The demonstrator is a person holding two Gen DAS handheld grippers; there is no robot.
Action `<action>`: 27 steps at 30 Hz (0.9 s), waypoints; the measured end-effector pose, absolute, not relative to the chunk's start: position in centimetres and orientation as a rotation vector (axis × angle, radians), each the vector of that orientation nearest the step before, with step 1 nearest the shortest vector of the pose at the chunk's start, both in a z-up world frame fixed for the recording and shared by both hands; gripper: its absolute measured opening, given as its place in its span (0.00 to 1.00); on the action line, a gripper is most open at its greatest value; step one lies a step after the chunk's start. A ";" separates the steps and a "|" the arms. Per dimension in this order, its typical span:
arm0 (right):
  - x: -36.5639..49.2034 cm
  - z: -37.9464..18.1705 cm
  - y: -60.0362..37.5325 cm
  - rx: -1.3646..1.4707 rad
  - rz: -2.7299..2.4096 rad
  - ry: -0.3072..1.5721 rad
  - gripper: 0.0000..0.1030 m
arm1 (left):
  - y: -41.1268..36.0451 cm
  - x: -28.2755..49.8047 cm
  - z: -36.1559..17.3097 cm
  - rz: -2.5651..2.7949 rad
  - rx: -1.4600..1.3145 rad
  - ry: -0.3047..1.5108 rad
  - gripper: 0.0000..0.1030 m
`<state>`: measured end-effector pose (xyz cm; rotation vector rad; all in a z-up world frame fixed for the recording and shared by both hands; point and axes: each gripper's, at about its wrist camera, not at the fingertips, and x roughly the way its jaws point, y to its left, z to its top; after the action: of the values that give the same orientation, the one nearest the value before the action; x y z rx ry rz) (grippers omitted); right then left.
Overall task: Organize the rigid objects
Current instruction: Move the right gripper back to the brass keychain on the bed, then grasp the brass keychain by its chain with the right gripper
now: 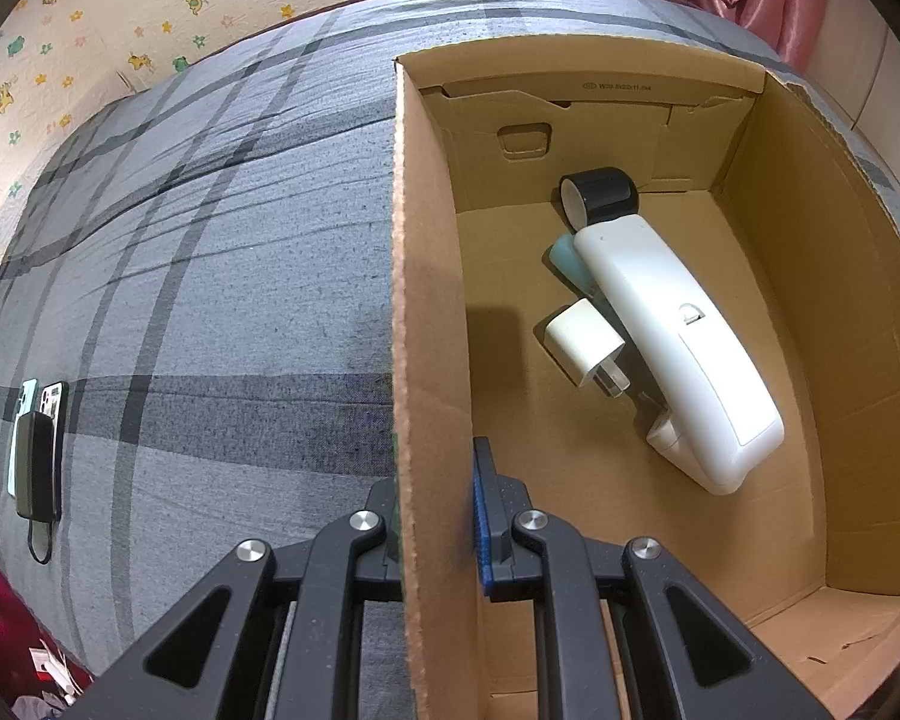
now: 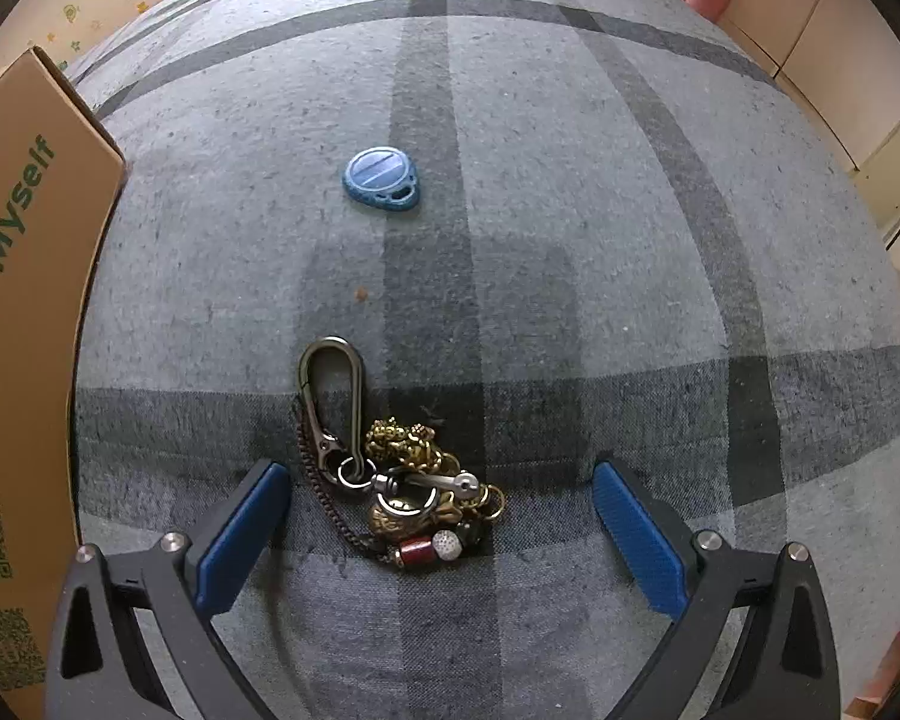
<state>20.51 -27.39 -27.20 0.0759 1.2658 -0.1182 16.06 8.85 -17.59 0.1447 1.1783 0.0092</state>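
1. Left gripper (image 1: pixel 435 504): clamped on the wall of the cardboard box (image 1: pixel 432 312); white remote (image 1: pixel 678 348) is seen lying inside.
2. Right gripper (image 2: pixel 441 516): spread wide around the keychain (image 2: pixel 402 480) on the plaid sheet (image 2: pixel 570 210); blue fob (image 2: pixel 381 181) lies farther ahead.

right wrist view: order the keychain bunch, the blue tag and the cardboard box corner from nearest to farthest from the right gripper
1. Keychain bunch: lies between the open fingers of the right gripper, just left of centre.
2. Blue tag: straight ahead on the plaid cloth, well past the carabiner.
3. Cardboard box corner: far left, its top corner beyond the tag.
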 end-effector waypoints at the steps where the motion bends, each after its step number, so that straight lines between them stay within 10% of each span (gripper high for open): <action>1: 20.4 -27.2 -27.3 0.079 -0.118 1.263 1.00 | 8.8 16.0 -17.6 0.010 0.145 1.178 0.14; 12: 18.9 -25.9 -27.0 0.079 -0.141 1.214 0.98 | 8.7 16.0 -17.7 0.013 0.153 1.179 0.14; 18: 17.5 -24.5 -26.5 0.067 -0.118 1.191 0.35 | 8.8 16.1 -17.6 0.012 0.149 1.180 0.14; 26: 17.2 -22.6 -26.9 0.125 -0.102 1.187 0.22 | 9.0 16.1 -17.7 0.009 0.142 1.181 0.14; 27: 17.2 -22.4 -26.8 0.124 -0.103 1.184 0.08 | 9.0 16.1 -17.7 0.008 0.140 1.181 0.14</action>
<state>17.18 -26.83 -22.44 0.1243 1.1844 -0.1032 16.06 8.97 -17.65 0.1405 1.1809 0.0085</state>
